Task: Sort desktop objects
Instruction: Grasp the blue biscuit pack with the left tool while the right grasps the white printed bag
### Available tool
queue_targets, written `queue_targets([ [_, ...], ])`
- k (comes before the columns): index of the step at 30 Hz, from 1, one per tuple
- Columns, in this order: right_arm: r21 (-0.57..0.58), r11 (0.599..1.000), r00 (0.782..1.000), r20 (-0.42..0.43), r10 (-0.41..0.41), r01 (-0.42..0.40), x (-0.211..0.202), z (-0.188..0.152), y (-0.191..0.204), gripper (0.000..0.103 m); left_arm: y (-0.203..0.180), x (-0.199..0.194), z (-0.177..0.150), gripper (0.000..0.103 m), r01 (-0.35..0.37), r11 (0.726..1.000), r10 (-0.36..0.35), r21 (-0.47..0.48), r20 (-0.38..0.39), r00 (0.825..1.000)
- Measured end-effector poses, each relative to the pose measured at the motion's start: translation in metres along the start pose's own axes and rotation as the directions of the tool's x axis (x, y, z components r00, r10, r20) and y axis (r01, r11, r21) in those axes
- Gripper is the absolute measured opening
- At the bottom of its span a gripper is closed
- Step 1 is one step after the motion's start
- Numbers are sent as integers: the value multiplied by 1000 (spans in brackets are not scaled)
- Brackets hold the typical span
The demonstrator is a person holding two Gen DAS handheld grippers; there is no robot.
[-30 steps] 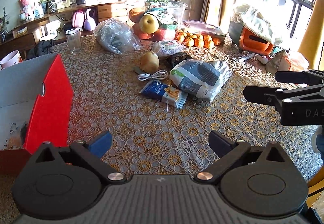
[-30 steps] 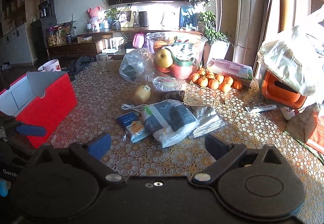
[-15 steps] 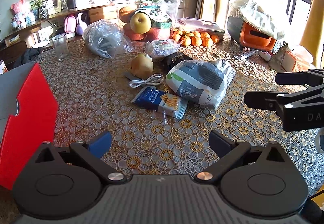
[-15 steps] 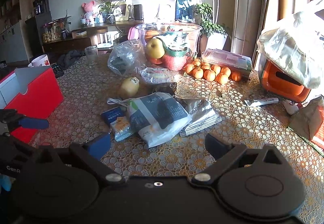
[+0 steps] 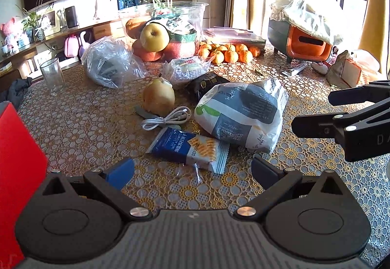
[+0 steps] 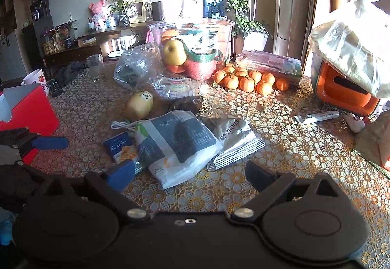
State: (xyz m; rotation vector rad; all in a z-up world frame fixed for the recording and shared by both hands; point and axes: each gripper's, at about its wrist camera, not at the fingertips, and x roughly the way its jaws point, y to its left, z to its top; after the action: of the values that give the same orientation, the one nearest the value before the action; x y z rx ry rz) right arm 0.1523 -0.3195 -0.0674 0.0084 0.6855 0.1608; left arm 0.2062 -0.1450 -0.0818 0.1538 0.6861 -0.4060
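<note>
My left gripper (image 5: 192, 171) is open, hovering just short of a blue cracker packet (image 5: 187, 148) on the lace tablecloth. Behind the packet lie a coiled white cable (image 5: 167, 119), a yellow pear (image 5: 159, 96) and a big white and grey tissue pack (image 5: 240, 114). My right gripper (image 6: 190, 175) is open too, above the near edge of the tissue pack (image 6: 178, 144), with a flat striped packet (image 6: 234, 140) just beyond. It also shows at the right of the left wrist view (image 5: 314, 110). A red box (image 6: 29, 108) stands at the left.
A clear tub of fruit (image 5: 163, 32), a heap of tangerines (image 5: 226, 53), a crumpled plastic bag (image 5: 109, 65), a glass (image 5: 52, 76) and an orange-fronted appliance (image 5: 304, 43) crowd the far side. A tube (image 6: 316, 118) lies on the right. Bare tablecloth (image 6: 304, 147) lies right of the packets.
Both grippers have moved forward toward the packets. The red box has slid to the left edge of the left wrist view. Both stay open.
</note>
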Motion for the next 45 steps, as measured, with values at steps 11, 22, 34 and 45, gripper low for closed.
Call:
queue_targets([
  [11,16,1000,999,-31,-17,18,30,4,-2,93,7,39,8,103,21,999,-21,44,12,1000],
  [22,86,996,998,-65,7,-1,53,0,-11,89,7,60,5,103,44,995,-45,89,9,999],
  [34,98,995,998,-65,11,-5,65,0,-9,79,15,79,8,103,90,994,-89,64,-21,996],
  [45,123,992,996,-84,39,-28,70,-3,-6,54,15,78,8,101,89,994,-87,67,-21,996],
])
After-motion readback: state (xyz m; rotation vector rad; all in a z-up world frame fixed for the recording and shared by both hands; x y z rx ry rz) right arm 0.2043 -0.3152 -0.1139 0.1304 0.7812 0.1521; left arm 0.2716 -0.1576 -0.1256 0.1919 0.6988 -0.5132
